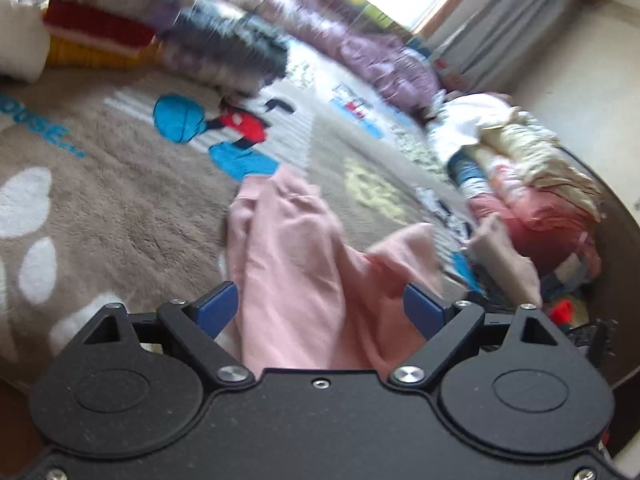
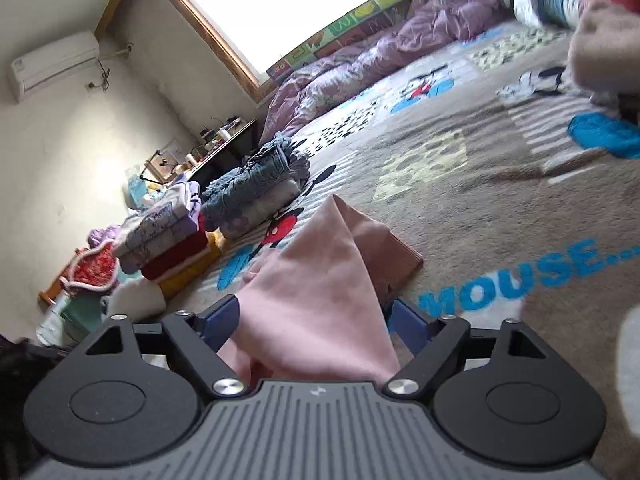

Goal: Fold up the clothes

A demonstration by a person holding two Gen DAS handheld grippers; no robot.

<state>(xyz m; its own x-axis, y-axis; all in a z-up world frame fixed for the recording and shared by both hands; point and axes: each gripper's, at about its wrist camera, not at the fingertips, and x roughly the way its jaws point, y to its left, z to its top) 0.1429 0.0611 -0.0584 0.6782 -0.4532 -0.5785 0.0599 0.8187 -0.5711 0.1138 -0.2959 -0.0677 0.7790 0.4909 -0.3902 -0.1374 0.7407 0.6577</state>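
pink soft cotton garment (image 1: 296, 264) crumpled on the brown plush cartoon-print blanket (image 1: 120, 208) covering the bed, lying partly between both pairs of tongs. left tongs (image 1: 322, 308) spread wide, blue pads (image 1: 218, 306) standing apart on either side of the pink cloth, not pressing on it. right tongs (image 2: 316, 318) likewise wide, blue pads (image 2: 408, 324) clear of a peaked fold of the same pink garment (image 2: 316, 292) rising between them. ribbed cuff or hem (image 2: 400, 256) of the garment flat on the blanket just beyond the peak. blue lettering reading "mouse" (image 2: 520, 276) on the blanket to the right of the garment in the right wrist view. stack of folded clothes in purple, red and yellow (image 2: 168, 240) at the blanket's edge, with a bundle of blue denim and grey cloth (image 2: 256, 184) beside it. heap of unfolded mixed clothes in cream, red and white (image 1: 520, 184) on the far right of the left wrist view, blurred. purple rumpled quilt (image 2: 380, 52) along the far side of the bed under a bright window (image 2: 300, 4). white air conditioner (image 2: 52, 64) high on the wall.
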